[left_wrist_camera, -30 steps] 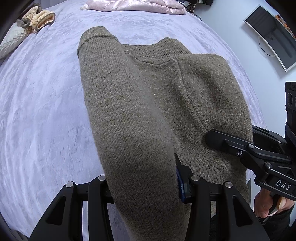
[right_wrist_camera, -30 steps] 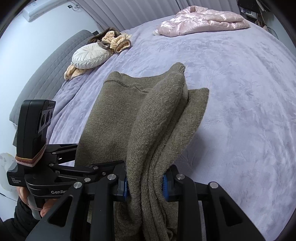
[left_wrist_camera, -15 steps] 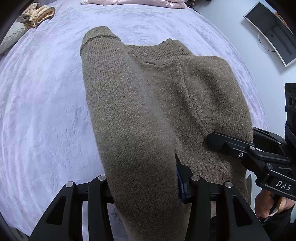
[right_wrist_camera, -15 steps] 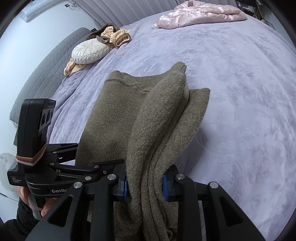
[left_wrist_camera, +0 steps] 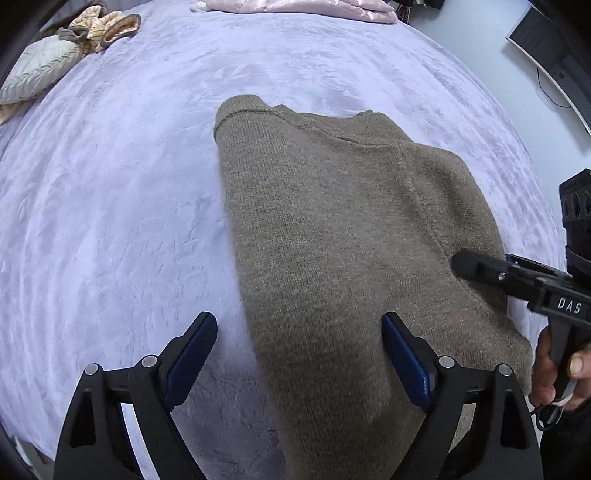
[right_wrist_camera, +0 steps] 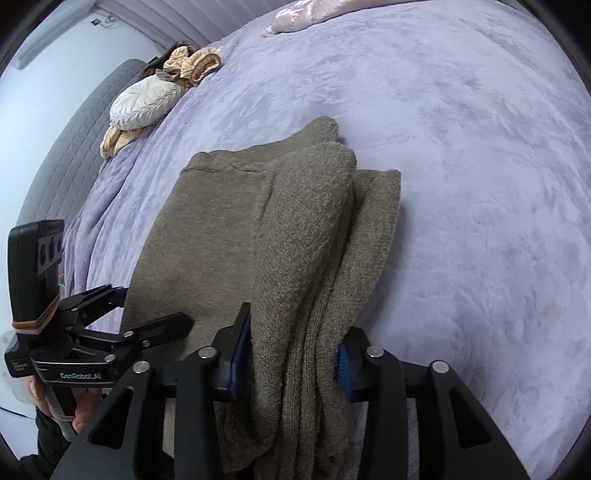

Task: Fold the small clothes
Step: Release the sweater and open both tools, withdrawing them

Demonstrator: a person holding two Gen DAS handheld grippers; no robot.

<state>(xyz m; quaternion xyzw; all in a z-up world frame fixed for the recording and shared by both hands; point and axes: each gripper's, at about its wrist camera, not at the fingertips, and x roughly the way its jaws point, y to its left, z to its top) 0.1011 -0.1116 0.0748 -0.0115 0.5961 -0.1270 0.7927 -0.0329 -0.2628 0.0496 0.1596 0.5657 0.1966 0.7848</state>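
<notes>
An olive-brown knit sweater (left_wrist_camera: 332,221), folded lengthwise, lies on the lilac bed cover (left_wrist_camera: 110,221). My left gripper (left_wrist_camera: 297,321) hovers over its near end. Its jaws are opening wide, the left pad over bare cover and the right pad over the knit, neither pressing. In the right wrist view the sweater's (right_wrist_camera: 221,240) bunched layers still run between the blue pads of my right gripper (right_wrist_camera: 291,332). Those jaws are opening too, and the fabric hangs loose between them. Each gripper shows in the other's view: the right gripper's finger (left_wrist_camera: 480,266) and the left gripper (right_wrist_camera: 155,306).
A pink quilted blanket (left_wrist_camera: 295,5) lies at the bed's far edge. A pale round pillow (right_wrist_camera: 144,103) and beige clothes (right_wrist_camera: 192,62) sit by the grey headboard (right_wrist_camera: 74,147). A monitor (left_wrist_camera: 546,48) hangs on the right wall. A hand (left_wrist_camera: 557,369) holds the right gripper's handle.
My left jaws have sprung wide and let go of the sweater. My right jaws have widened around the bunched layers. The sweater has sunk flat onto the bed, with the right gripper dropping lower.
</notes>
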